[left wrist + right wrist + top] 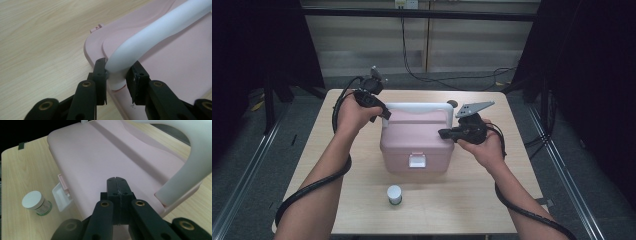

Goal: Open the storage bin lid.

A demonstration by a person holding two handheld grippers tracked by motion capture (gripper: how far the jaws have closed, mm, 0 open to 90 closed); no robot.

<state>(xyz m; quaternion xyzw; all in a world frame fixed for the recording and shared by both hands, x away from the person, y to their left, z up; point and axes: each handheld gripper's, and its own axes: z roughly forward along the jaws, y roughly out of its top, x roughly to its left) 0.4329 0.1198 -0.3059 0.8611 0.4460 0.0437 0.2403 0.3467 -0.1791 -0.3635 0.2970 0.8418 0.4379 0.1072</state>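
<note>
Pink plastic box is placed at the middle of the table, and its front latch is already flipped open. The white handle is raised and is pinched near its left end by the left gripper. The right gripper, with jaws pressed together, is rested on the lid at the right side. The lid is not yet lifted. A small white-capped jar is waiting on the near side, probably to be put inside.

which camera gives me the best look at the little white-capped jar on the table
The high view: the jar stands whole and unobstructed on the table, in front of the pink box. The right gripper view catches it near the left edge, seen at an angle. The left gripper view looks at the box's white handle instead.
</note>
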